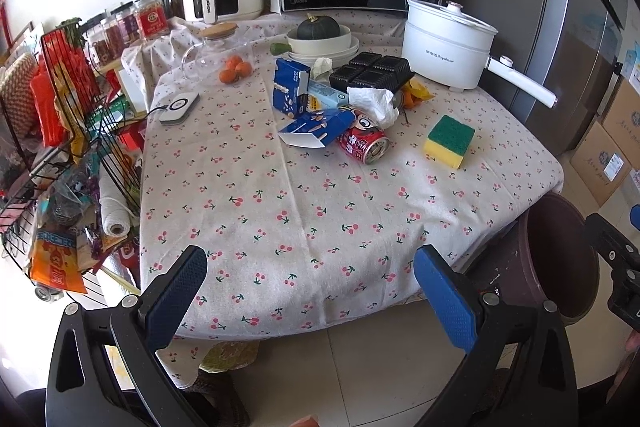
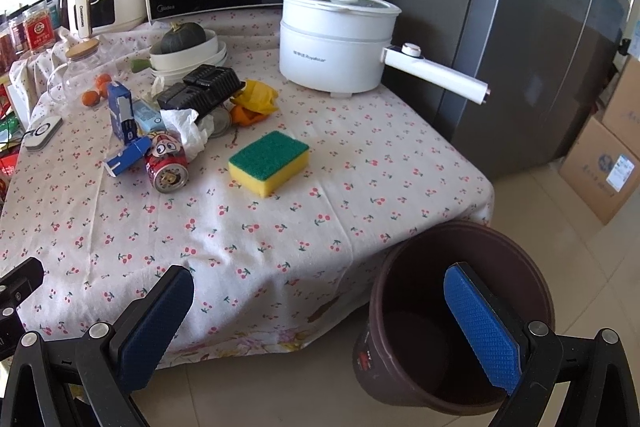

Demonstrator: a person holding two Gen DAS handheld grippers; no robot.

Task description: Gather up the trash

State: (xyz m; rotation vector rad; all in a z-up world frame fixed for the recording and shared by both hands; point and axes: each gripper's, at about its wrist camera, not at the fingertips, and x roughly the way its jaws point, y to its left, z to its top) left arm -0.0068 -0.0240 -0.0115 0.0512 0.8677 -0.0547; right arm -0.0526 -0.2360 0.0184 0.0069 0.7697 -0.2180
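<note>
Plainly, the biggest risk sits with the largest things. The tabletop (image 1: 320,211) wears a loose cloth that hangs over its near edge, and a low reach could snag that cloth and drag everything on it. The bin (image 2: 460,311) stands on the floor just beside the near right corner, partly under the overhang; it looks empty, and a careless swing of the right tool (image 2: 320,327) could knock it over or push it further under the cloth.

Next, the white pot (image 2: 336,43) stands at the back right, its long handle pointing out over the tabletop edge. An arm passing over the pile could catch it.

The trash lies in one tight pile in the middle of the tabletop: a black tray (image 1: 372,71) resting on other litter, blue cartons (image 1: 291,87), a red can (image 1: 364,141) on its side, a crumpled tissue (image 1: 376,105) and a yellow wrapper (image 2: 256,97). These touch and overlap, so I judge that pulling one piece may shift the rest, and the can could roll toward the edge. The sponge (image 2: 268,163), apart from the pile, and the oranges (image 1: 236,69) behind it are likely not trash and could be taken by mistake.

The left tool (image 1: 312,279) hovers over the near edge of the tabletop, its fingers wide apart, holding and touching nothing. The right tool is likewise spread wide and empty, one finger in line with the cloth and the other with the bin's mouth.
</note>
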